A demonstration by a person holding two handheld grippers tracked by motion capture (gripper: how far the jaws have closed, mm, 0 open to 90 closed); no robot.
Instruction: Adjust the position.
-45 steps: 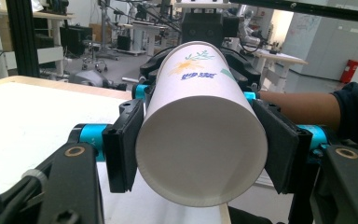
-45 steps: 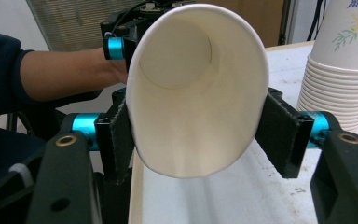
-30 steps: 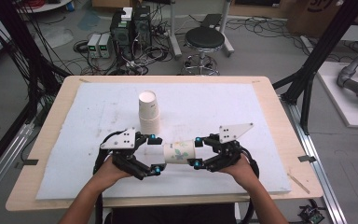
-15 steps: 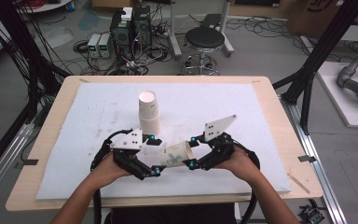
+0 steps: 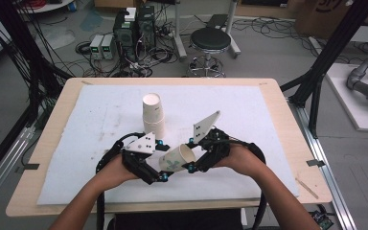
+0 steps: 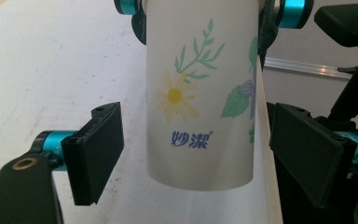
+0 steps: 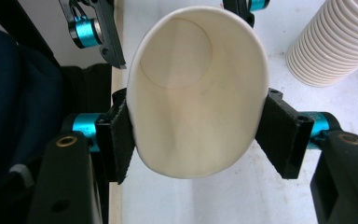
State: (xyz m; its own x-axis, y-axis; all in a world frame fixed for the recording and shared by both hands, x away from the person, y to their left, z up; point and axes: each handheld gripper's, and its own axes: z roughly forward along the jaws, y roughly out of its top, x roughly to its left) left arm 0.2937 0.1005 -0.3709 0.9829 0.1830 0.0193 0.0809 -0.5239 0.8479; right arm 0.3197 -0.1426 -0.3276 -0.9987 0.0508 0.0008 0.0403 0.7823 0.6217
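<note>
A white paper cup (image 5: 176, 158) with a flower print hangs just above the white mat (image 5: 249, 124) near the table's front, its mouth tilted up and to the right. My right gripper (image 5: 190, 154) is shut on its rim and squeezes it oval; the right gripper view looks into the empty cup (image 7: 196, 93) between the right gripper (image 7: 198, 135) pads. My left gripper (image 5: 162, 161) is open around the cup's base. In the left gripper view the cup (image 6: 200, 93) hangs bottom-down within the left gripper (image 6: 200, 154), both pads clear of its wall.
A tall stack of upside-down paper cups (image 5: 153, 115) stands on the mat just behind the hands, also at the upper right as the stack (image 7: 335, 42). The wooden table edge (image 5: 287, 143) borders the mat. Beyond it are a stool (image 5: 211, 40) and cabled equipment.
Both hands have drawn closer together and shifted slightly left. The right gripper has rolled, so its grey plate stands up and the cup's mouth has tipped upward.
</note>
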